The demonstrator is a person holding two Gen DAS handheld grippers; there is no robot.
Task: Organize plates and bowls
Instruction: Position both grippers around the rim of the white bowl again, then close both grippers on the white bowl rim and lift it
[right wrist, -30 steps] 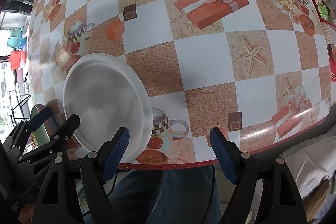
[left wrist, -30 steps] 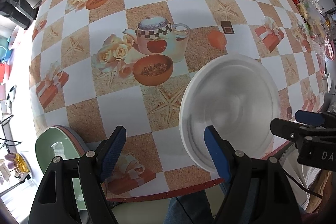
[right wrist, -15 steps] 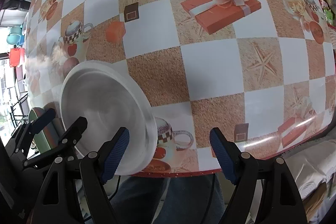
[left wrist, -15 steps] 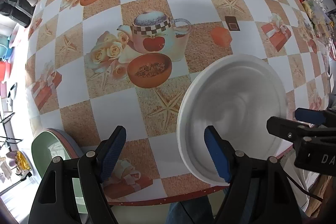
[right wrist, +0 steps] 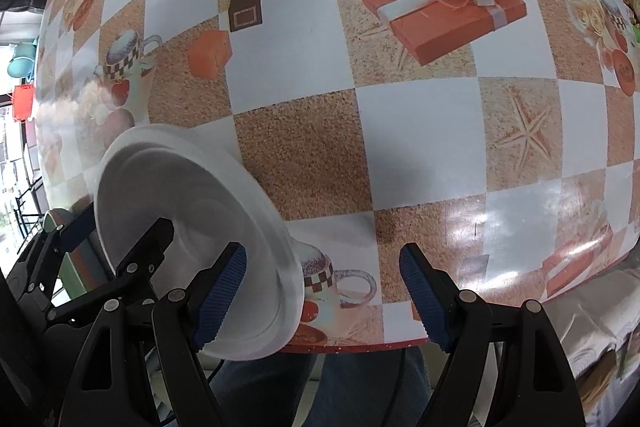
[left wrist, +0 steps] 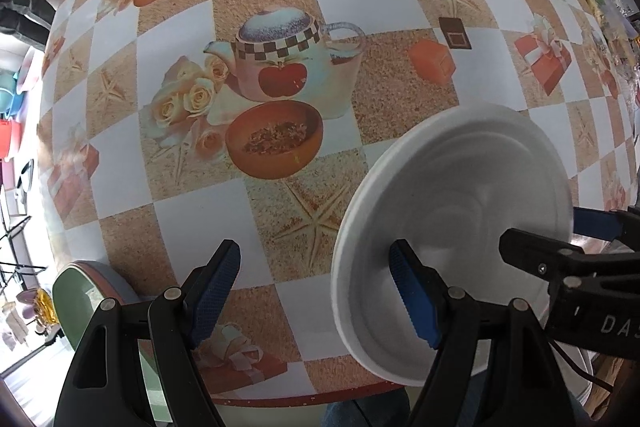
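Round white plastic plate (left wrist: 456,227), shallow and rimmed, sitting at the near edge of the table, slightly overhanging it. Lies between the two claws: under the right finger of the left gripper (left wrist: 316,295), whose blue pad crosses the plate's near-left rim, and under the left finger of the right gripper (right wrist: 322,293), whose pad overlaps the plate's near-right rim. Both sets of jaws spread wide apart, nothing clamped; the gap of each holds only tablecloth. Contact between pads and plate cannot be told. Beneath, a glossy checked tablecloth (right wrist: 360,155) of white and sandy squares printed with teapots, starfish and red gift boxes. At the far-left corner of the left wrist view, a green plate with a pink one stacked under it (left wrist: 80,295), well apart from the white plate. Below the table edge, blue denim of a person's legs (right wrist: 360,387).
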